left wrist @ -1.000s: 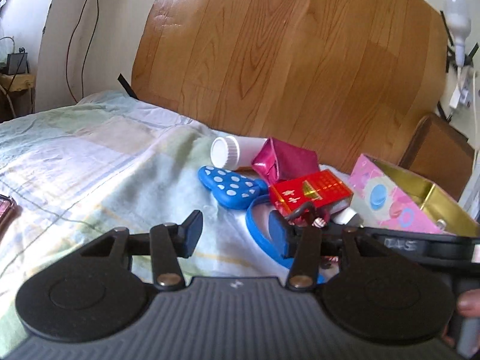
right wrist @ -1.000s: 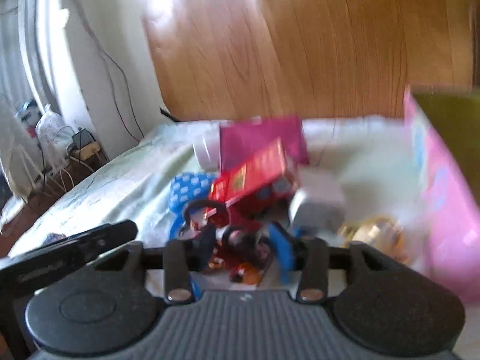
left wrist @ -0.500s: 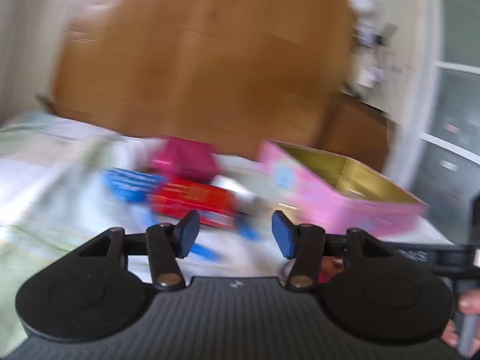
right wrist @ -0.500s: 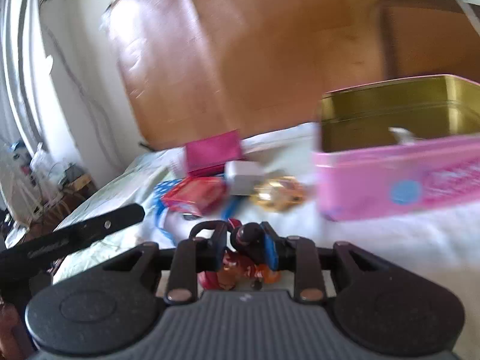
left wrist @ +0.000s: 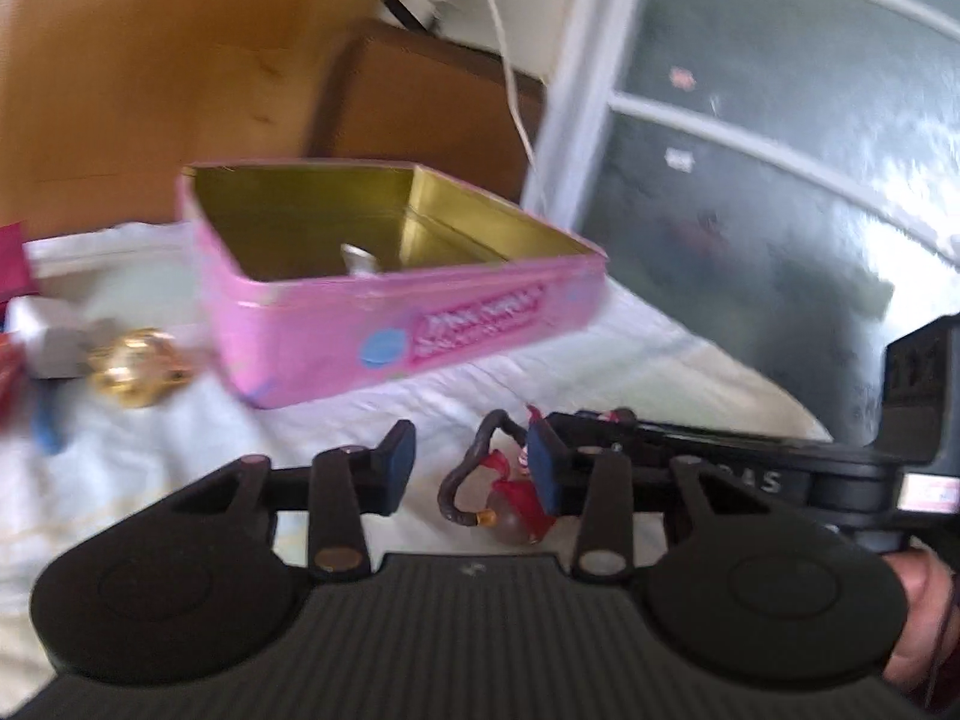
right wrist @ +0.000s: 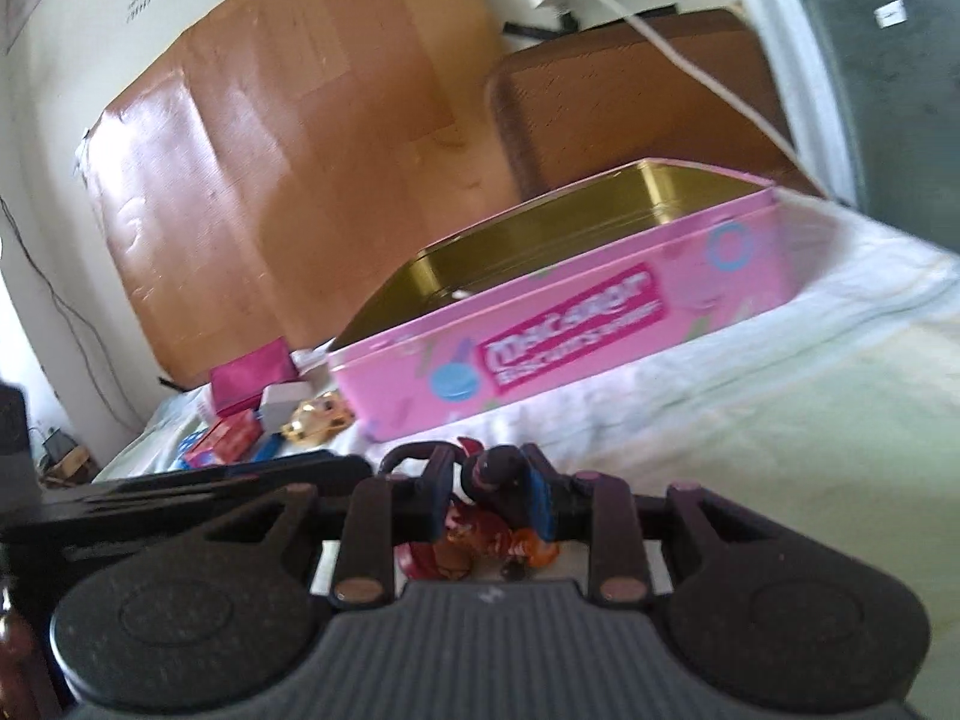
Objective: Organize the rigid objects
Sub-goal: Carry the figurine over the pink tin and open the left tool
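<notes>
Flanking the pink tin (lidless), gold trinket and boxes.

Ahead of the right gripper, whose pads are blue, sits a pink tin with a gold inside, white lettering and a blue dot. Between those pads is a red-and-orange figurine with a dark head. Further left lie a magenta box, a red box and a gold trinket.

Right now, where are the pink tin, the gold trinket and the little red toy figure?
pink tin [left wrist: 480,324]: left wrist view, on its front wall.
gold trinket [left wrist: 138,366]: left wrist view, on its shiny middle.
red toy figure [right wrist: 474,546]: right wrist view, on its red body.
</notes>
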### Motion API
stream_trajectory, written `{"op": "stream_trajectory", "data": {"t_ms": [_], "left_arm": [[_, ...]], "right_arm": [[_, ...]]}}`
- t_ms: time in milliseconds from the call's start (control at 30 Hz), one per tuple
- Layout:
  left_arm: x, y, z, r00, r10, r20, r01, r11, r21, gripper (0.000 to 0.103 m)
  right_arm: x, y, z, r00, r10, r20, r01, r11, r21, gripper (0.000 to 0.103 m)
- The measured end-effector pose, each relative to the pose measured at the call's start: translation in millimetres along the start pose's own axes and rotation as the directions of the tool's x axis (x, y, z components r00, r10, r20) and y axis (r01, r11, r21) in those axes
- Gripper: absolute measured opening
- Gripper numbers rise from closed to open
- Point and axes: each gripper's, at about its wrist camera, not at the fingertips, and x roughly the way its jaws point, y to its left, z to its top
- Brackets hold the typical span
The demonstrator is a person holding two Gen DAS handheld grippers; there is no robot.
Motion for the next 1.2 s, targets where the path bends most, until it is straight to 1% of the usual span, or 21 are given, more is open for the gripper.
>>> {"op": "stream_trajectory", "data": {"t_ms": [33, 67, 100, 133, 167, 200, 233, 300, 400, 500, 567, 600, 667, 733, 767, 833, 900, 967, 1067, 1133, 1200], "left_arm": [[9, -3, 0, 1.000, -0.008, -0.021, 0.009, 1.000, 0.007, 0.025], [17, -5, -1, 0.999, -0.018, -0.045, 0.019, 1.000, 0.013, 0.020], [22, -8, -4, 0.997, -0.022, -0.068, 0.023, 1.000, 0.015, 0.020], [30, -10, -7, 0.996, -0.018, -0.087, 0.020, 1.000, 0.020, 0.014], [35, -13, -9, 0.994, -0.015, -0.107, 0.018, 0.999, 0.028, 0.012], [37, -14, -11, 0.994, -0.011, -0.107, 0.015, 0.999, 0.032, 0.012], [35, -15, -11, 0.994, -0.016, -0.106, 0.019, 0.999, 0.031, 0.012], [35, -15, -10, 0.994, -0.019, -0.111, 0.022, 0.999, 0.029, 0.012], [37, -15, -11, 0.993, -0.019, -0.116, 0.022, 0.999, 0.027, 0.012], [41, -15, -9, 0.992, -0.022, -0.127, 0.026, 0.999, 0.023, 0.015], [43, -14, -7, 0.991, -0.028, -0.131, 0.030, 0.999, 0.018, 0.016], [45, -15, -6, 0.991, -0.028, -0.132, 0.032, 0.999, 0.026, 0.016], [47, -19, -5, 0.991, -0.026, -0.134, 0.034, 0.998, 0.052, 0.015], [47, -21, -5, 0.991, -0.025, -0.134, 0.035, 0.997, 0.069, 0.015], [45, -21, -4, 0.992, -0.014, -0.128, 0.024, 0.997, 0.074, 0.015], [42, -23, 1, 0.994, -0.002, -0.110, 0.010, 0.997, 0.074, 0.015], [37, -27, 12, 0.997, -0.012, -0.071, 0.018, 0.996, 0.092, 0.015], [35, -32, 29, 1.000, -0.010, -0.026, 0.013, 0.992, 0.127, 0.015], [44, -39, 64, 0.999, 0.009, 0.043, -0.016, 0.985, 0.169, 0.013], [57, -41, 86, 0.997, 0.030, 0.077, -0.044, 0.981, 0.191, 0.013], [78, -40, 105, 0.995, 0.041, 0.088, -0.059, 0.977, 0.203, 0.013]], "right_arm": [[-1, -1, -1, 1.000, -0.017, 0.009, 0.017, 1.000, -0.001, 0.025], [-3, -5, -1, 0.999, -0.026, 0.019, 0.026, 1.000, 0.000, 0.026], [-5, -10, -1, 0.999, -0.026, 0.023, 0.026, 1.000, 0.007, 0.026], [-7, -17, 0, 1.000, -0.018, 0.023, 0.018, 1.000, 0.013, 0.028], [-9, -21, 1, 1.000, -0.011, 0.027, 0.011, 1.000, 0.018, 0.028], [-12, -26, 0, 0.999, 0.001, 0.037, -0.002, 1.000, 0.016, 0.034], [-15, -29, 0, 0.999, 0.019, 0.042, -0.019, 1.000, 0.004, 0.048], [-23, -30, -2, 0.998, 0.042, 0.046, -0.040, 0.998, -0.042, 0.063], [-28, -22, -8, 0.999, 0.031, 0.031, -0.025, 0.985, -0.168, 0.078], [-20, -13, -11, 1.000, 0.013, -0.029, -0.021, 0.953, -0.301, 0.078], [-9, -7, -12, 0.998, -0.023, -0.059, -0.001, 0.924, -0.384, 0.080], [-2, -6, -10, 0.995, -0.031, -0.094, -0.009, 0.916, -0.401, 0.083], [12, -4, -5, 0.984, -0.029, -0.175, -0.044, 0.915, -0.401, 0.083], [20, -2, -3, 0.982, -0.016, -0.188, -0.066, 0.905, -0.420, 0.077], [21, -1, -2, 0.983, -0.012, -0.183, -0.068, 0.902, -0.426, 0.076], [19, 1, -2, 0.989, -0.001, -0.149, -0.064, 0.900, -0.432, 0.076], [10, 3, 0, 0.998, 0.013, -0.068, -0.043, 0.891, -0.451, 0.076], [6, 8, 8, 1.000, 0.007, 0.004, -0.005, 0.882, -0.472, 0.076], [10, 14, 31, 0.992, -0.012, 0.129, 0.075, 0.864, -0.498, 0.076], [20, 11, 50, 0.982, -0.023, 0.186, 0.115, 0.858, -0.500, 0.076], [37, 3, 71, 0.976, -0.042, 0.214, 0.142, 0.867, -0.478, 0.077]]}}
